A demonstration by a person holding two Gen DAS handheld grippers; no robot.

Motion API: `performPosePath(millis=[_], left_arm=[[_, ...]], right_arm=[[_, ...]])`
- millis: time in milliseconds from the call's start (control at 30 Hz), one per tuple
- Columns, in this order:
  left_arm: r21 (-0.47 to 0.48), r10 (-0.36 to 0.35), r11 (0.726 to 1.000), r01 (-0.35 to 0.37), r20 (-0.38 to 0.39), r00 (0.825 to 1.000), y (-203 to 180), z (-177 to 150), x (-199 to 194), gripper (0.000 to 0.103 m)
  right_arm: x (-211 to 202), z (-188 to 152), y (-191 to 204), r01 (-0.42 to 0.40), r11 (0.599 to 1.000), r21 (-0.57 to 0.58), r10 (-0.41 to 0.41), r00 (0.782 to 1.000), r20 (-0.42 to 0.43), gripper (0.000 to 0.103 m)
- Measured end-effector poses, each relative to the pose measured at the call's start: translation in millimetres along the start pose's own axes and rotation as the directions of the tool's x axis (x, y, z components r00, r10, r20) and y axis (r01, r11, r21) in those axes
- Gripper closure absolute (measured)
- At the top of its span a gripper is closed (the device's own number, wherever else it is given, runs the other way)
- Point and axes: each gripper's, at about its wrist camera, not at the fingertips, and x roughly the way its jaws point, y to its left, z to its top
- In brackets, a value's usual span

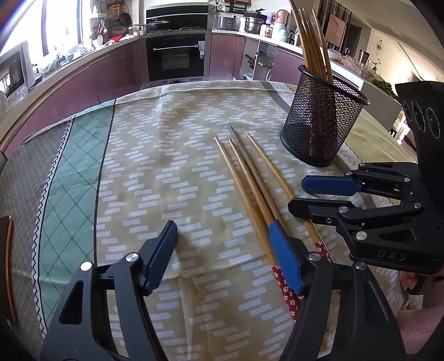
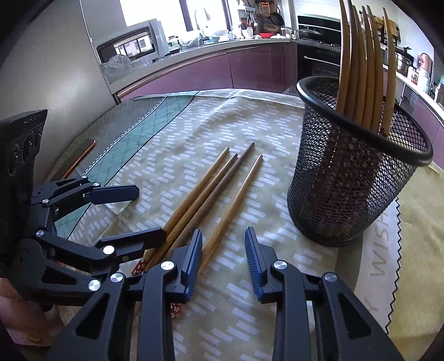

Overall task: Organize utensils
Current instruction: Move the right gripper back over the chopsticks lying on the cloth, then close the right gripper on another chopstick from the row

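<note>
Wooden chopsticks (image 2: 211, 191) loose on bench cloth (image 1: 166, 155) printed "WISH"; left gripper (image 1: 222, 250) wide, right gripper (image 2: 223, 258) partly open, both holding nothing; "DAS" on right.

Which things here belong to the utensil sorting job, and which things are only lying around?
Belong to the job:
- four loose chopsticks on the tablecloth
- black mesh holder
- chopsticks already standing in the holder

Only lying around:
- oven
- pots on the counter
- microwave
</note>
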Motion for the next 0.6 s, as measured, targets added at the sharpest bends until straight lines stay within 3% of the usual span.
performPosePath(millis=[133,467,600], left_arm=[[-0.014,0.015,1.0,-0.015,-0.008,1.0,3.9,3.6,1.2,0.05],[-0.038,0.025,0.999,-0.026,-0.009,1.0,4.5,7.5,2.8,0.068],[-0.053,0.025,0.998,-0.025,-0.012,1.0,3.7,10.1,6.4,0.087]], right_arm=[[-1.9,-2.1,-1.2,0.002,1.0,0.0,-0.002,1.0,0.003,0.074],[2.0,-0.6,7.3,0.042,0.999,-0.02,-0.041,0.999,0.019,0.074],[1.2,1.0,-1.6,0.037,0.999,0.029,-0.038,0.999,0.023,0.087]])
